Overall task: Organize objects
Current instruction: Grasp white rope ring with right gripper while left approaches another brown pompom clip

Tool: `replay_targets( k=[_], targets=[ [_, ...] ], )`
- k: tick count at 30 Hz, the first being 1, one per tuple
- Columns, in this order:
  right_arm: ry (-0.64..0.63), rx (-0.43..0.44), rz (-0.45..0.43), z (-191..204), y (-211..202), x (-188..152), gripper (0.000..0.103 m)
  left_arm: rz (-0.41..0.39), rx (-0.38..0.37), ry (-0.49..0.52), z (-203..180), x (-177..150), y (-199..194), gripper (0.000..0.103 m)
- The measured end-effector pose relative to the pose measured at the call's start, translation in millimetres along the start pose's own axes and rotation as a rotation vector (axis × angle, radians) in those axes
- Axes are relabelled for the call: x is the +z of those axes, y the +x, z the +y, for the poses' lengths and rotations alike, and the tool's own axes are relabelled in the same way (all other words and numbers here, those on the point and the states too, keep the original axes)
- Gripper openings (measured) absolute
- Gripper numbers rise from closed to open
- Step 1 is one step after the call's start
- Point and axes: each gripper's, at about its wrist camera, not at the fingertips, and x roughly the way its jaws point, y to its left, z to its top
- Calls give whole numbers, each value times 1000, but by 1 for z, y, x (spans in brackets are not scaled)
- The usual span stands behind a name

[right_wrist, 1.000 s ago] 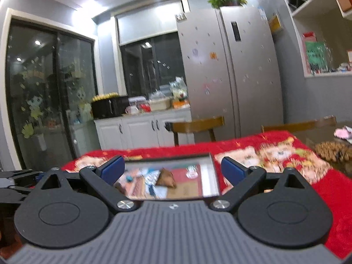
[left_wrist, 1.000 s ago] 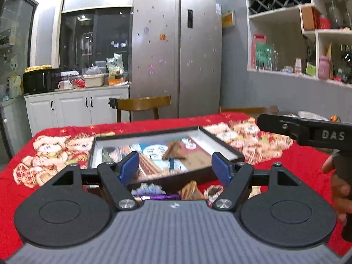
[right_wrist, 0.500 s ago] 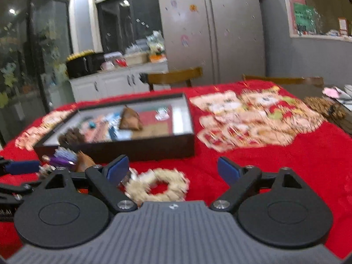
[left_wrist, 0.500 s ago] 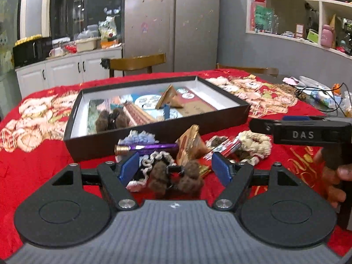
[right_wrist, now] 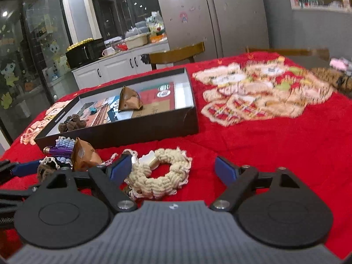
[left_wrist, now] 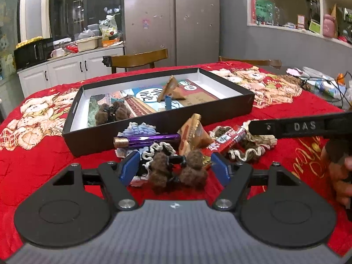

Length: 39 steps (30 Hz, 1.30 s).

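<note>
A black box (left_wrist: 154, 124) lies on the red cloth, with a brown pompom clip, a triangular brown packet and cards inside. A pile of loose things sits in front of it. My left gripper (left_wrist: 175, 168) is open low over the pile, with a brown pompom clip (left_wrist: 178, 172) between its blue pads, untouched. Behind it lie a purple tube (left_wrist: 147, 139), a blue scrunchie (left_wrist: 140, 128) and a second brown packet (left_wrist: 192, 136). My right gripper (right_wrist: 173, 168) is closing around a cream scrunchie (right_wrist: 160, 176); its right pad stands well clear of it.
A red snack stick (left_wrist: 228, 138) lies under the right tool's black body (left_wrist: 308, 126), which a hand (left_wrist: 341, 182) holds. Cables and bags (left_wrist: 323, 83) crowd the table's right edge. Wooden chairs (left_wrist: 140, 59) stand behind the table. The box front wall (right_wrist: 132, 129) rises just beyond the pile.
Both grippers have sunk and tipped down, from looking over the box to hovering at the loose pile in front of it. The right jaws have narrowed a little.
</note>
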Motion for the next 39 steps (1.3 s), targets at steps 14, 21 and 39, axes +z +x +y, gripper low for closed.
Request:
replay_targets(
  k=[14,21,39],
  targets=[
    [20,35,16,-3,4,0,61,-43,8,100,-23,-6,-17,69],
    [-19,41,14,4,3,-1,37,80,-39,8,-5,-5,9,63],
    [-12,38,-42,2,-6,-1,15,41,-23,-17,-2,-5,1,51]
  ],
)
